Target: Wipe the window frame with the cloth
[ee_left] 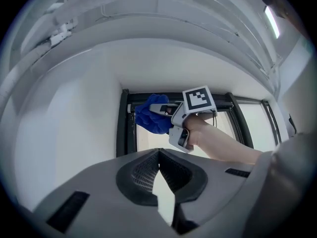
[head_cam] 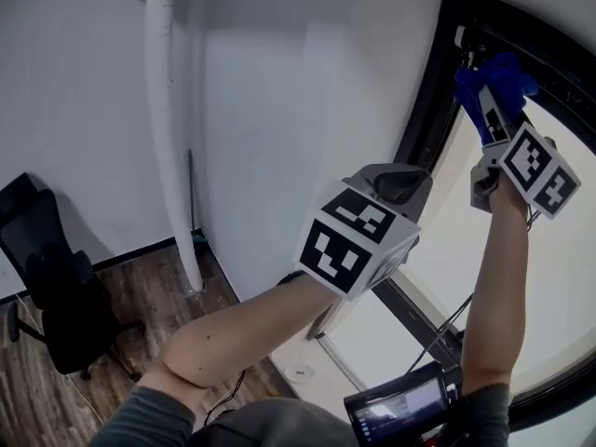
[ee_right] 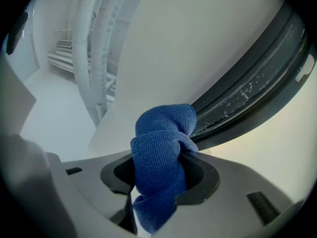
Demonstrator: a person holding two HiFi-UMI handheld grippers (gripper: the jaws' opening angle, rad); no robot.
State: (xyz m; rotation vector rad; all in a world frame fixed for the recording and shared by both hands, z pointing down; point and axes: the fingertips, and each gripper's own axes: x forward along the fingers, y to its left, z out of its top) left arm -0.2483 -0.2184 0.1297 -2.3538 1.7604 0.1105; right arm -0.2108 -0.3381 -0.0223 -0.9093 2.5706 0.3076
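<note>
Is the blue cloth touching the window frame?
Cannot tell. In the right gripper view the cloth, clamped in the right hand-held gripper, overlaps the window frame; no view shows contact or gap.

The right gripper (ee_right: 159, 181) has its dark fingers (ee_right: 204, 178) closed on a bunched blue cloth (ee_right: 161, 150). The cloth fills the gap between them and rises above them in a folded lump. The top of the lump reaches the edge of the black window frame (ee_right: 247, 90), which runs diagonally from the upper right and carries pale specks. A white wall (ee_right: 188, 43) lies left of the frame, with white pipes (ee_right: 96, 58) further left and a pale pane (ee_right: 270, 155) below it.
</note>
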